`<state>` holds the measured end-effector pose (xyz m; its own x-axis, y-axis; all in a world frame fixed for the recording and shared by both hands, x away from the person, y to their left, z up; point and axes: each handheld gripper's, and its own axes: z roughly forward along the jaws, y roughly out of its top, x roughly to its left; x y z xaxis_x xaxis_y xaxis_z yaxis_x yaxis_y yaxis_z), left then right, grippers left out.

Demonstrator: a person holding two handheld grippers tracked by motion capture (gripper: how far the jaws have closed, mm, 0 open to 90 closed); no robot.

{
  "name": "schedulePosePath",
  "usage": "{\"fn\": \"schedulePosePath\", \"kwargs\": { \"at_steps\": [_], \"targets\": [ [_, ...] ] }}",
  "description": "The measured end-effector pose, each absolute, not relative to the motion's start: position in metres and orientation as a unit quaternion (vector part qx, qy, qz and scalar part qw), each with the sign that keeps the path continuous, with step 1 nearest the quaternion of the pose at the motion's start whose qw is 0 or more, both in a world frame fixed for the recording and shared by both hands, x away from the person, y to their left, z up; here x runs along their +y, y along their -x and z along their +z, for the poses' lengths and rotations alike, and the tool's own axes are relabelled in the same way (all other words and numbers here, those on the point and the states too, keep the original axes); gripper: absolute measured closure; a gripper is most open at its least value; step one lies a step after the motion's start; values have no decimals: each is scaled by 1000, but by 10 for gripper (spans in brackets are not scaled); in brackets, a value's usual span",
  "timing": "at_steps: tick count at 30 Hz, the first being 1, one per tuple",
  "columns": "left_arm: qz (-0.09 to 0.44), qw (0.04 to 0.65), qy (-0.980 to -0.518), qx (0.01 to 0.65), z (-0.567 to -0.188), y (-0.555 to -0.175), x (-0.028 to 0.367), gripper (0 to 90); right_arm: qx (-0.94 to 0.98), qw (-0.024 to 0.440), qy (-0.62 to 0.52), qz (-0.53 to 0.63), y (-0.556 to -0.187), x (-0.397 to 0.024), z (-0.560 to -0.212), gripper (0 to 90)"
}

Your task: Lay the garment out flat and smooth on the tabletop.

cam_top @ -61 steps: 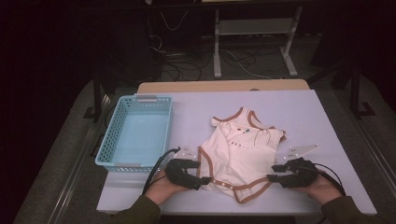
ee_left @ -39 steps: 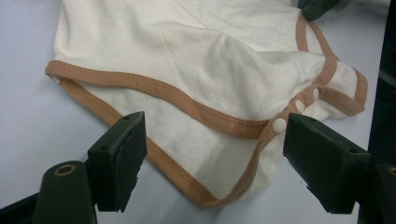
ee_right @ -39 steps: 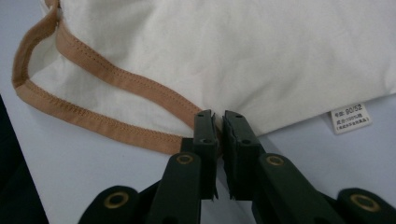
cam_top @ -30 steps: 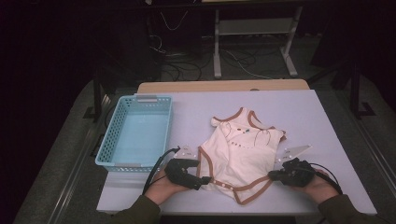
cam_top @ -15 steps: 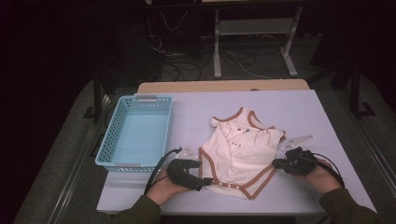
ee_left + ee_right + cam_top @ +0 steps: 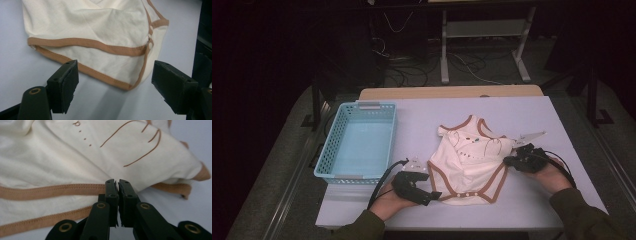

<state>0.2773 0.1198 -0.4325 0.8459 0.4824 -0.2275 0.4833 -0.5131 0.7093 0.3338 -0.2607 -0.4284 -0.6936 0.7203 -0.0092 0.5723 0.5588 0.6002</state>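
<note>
Pale lilac tabletop [image 6: 532, 115]: cream, brown-trimmed cotton baby bodysuit [image 6: 467, 165] lying part-folded, light blue plastic basket [image 6: 359, 142] unfilled. Right hand-held gripper [image 6: 118, 185] clamped on bodysuit's side hem; left hand-held gripper [image 6: 113, 82] agape, holding nothing. Folding and binning remaining.

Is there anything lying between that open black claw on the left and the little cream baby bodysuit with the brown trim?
Nothing visible. The left gripper stands open with only bare pale table between its jaws and the hem of the cream bodysuit, which lies just ahead of them, untouched.
</note>
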Motion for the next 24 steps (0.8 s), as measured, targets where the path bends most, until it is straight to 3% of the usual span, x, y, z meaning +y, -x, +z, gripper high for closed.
{"fn": "schedulePosePath", "kwargs": {
  "at_steps": [14,17,24],
  "targets": [
    [-3,406,-871,277,-434,-277,118,210,859,129,-396,299,-362,-269,-432,823],
    [-3,406,-871,277,-434,-277,119,210,847,125,-404,323,-360,-275,-426,675],
    [-4,408,-869,279,-434,-278,119,210,834,94,-400,368,-350,-281,-412,551]
  ]
}}
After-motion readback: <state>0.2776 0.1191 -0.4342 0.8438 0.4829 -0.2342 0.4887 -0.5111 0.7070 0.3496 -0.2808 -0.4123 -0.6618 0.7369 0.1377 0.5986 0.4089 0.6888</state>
